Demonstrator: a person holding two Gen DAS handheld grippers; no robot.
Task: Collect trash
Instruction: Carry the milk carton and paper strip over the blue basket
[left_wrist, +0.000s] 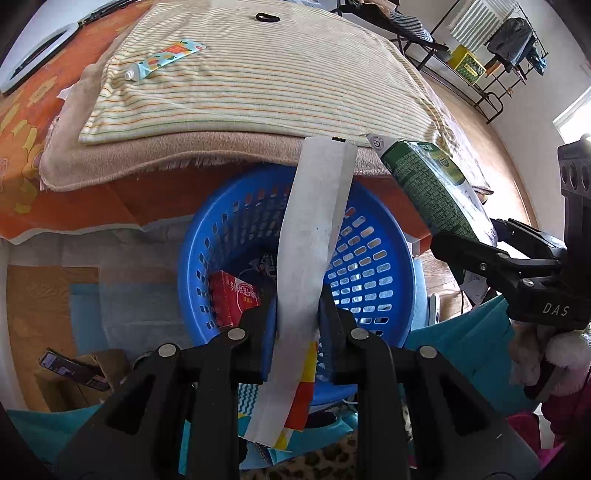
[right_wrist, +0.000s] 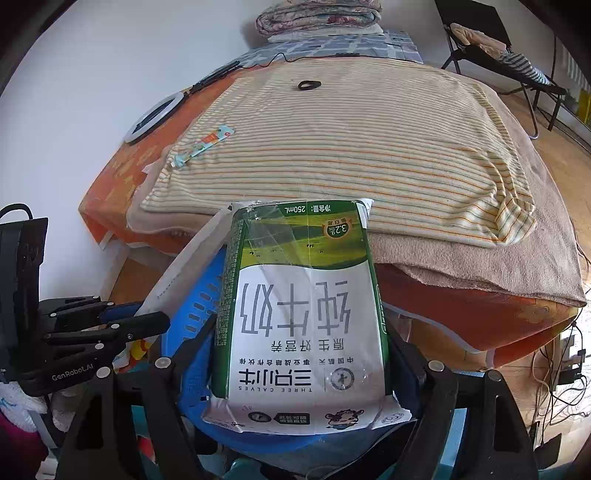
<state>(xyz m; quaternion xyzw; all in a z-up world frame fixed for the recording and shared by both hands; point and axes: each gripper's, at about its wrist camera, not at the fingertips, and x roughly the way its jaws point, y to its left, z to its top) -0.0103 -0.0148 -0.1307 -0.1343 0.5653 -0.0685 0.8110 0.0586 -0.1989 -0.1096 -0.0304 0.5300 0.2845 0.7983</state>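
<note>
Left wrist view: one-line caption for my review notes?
Left gripper holds a flattened white box above the blue basket, beside the bed.

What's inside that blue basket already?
In the blue basket a red box leans against the wall, with a small dark crumpled scrap beside it. The white paper strip held in front hides the middle of the floor, so anything there can't be seen.
</note>
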